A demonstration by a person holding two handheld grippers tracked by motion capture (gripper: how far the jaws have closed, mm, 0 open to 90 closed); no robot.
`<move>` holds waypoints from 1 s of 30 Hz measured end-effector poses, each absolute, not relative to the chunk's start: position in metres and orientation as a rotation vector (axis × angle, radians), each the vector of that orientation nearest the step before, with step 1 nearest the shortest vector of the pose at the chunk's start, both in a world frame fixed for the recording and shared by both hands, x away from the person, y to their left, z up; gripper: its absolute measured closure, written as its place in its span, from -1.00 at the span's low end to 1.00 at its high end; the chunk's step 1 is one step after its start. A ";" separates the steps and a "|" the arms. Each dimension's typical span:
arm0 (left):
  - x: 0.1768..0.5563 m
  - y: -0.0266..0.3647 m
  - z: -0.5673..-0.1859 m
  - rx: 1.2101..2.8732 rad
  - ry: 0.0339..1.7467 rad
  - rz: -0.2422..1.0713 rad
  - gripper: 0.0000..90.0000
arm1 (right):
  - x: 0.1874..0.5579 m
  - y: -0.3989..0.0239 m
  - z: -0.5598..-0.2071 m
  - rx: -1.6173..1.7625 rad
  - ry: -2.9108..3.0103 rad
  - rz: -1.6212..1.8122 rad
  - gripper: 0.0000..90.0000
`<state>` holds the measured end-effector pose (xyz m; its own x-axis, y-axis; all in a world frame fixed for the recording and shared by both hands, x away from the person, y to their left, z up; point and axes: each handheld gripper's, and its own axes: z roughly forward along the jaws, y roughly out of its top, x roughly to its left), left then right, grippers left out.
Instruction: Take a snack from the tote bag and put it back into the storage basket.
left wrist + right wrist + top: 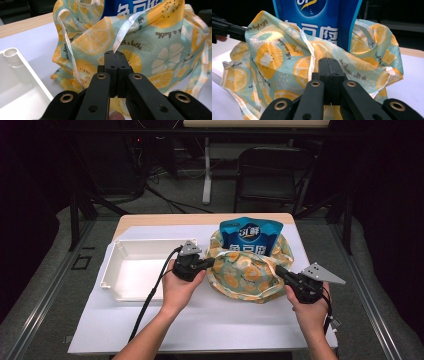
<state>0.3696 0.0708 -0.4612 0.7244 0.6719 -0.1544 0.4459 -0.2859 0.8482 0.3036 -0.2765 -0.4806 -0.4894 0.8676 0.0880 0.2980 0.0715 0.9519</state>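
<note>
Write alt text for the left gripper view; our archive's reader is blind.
The left hand-held gripper has its black jaws shut on a pale ribbon drawstring of a lemon-print fabric bag. A blue snack pouch stands in the bag, and a white plastic tray lies at the left.

blue pouch [251, 234] bottom hidden inside fruit-print bag [250, 275].

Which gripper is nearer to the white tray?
Left. The left gripper sits just beyond the white tray's right edge, its fingers shut on a drawstring ribbon of the fruit-print bag. The right gripper is across the bag, at its far side.
</note>
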 end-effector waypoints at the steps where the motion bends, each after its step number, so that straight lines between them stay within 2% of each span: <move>1: 0.367 0.072 -0.460 1.925 0.851 0.280 1.00 | 0.303 -0.277 -0.480 1.149 1.833 1.432 1.00; 12: 0.353 0.061 -0.484 1.963 0.823 0.222 1.00 | 0.298 -0.277 -0.494 1.185 1.872 1.378 1.00; 18: 0.351 0.051 -0.493 1.983 0.824 0.233 1.00 | 0.297 -0.275 -0.497 1.191 1.885 1.351 1.00; 30: 0.345 0.058 -0.486 1.927 0.797 0.229 1.00 | 0.292 -0.281 -0.500 1.200 1.894 1.348 1.00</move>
